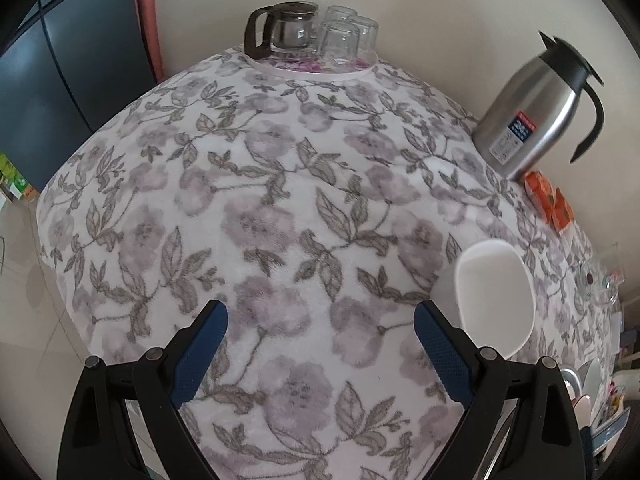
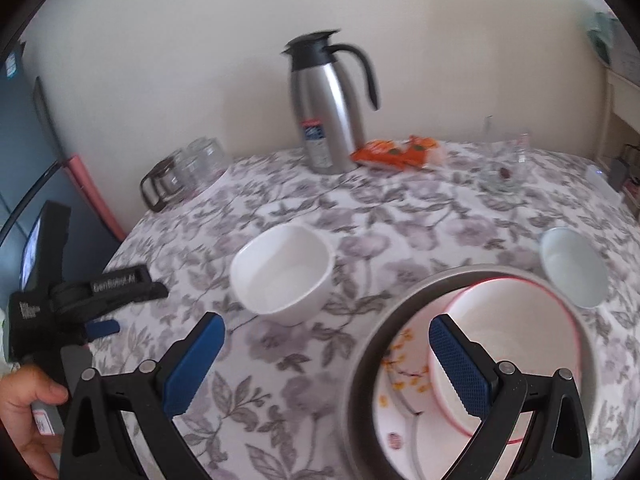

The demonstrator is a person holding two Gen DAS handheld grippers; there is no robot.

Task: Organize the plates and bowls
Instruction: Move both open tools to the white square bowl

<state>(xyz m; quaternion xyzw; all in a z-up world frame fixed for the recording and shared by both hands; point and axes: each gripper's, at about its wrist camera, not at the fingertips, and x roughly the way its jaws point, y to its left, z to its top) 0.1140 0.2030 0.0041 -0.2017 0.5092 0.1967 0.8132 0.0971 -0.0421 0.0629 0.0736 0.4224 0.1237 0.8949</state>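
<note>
A square white bowl [image 2: 282, 274] sits mid-table on the floral cloth; it also shows in the left wrist view [image 1: 494, 298] beside that gripper's right finger. A grey metal plate [image 2: 368, 360] holds a flower-patterned plate [image 2: 400, 392] and a red-rimmed white bowl [image 2: 516, 340]. A small pale bowl [image 2: 572, 266] sits to the right. My right gripper [image 2: 326, 334] is open and empty, its right finger over the stack. My left gripper [image 1: 320, 322] is open and empty above bare cloth; it also shows in the right wrist view [image 2: 100, 326].
A steel thermos jug [image 2: 326, 108] and orange packets [image 2: 400, 152] stand at the back by the wall. A tray with a glass coffee pot [image 1: 286, 28] and upturned glasses [image 1: 346, 36] sits at the far corner. Glassware [image 2: 504, 168] stands at the back right.
</note>
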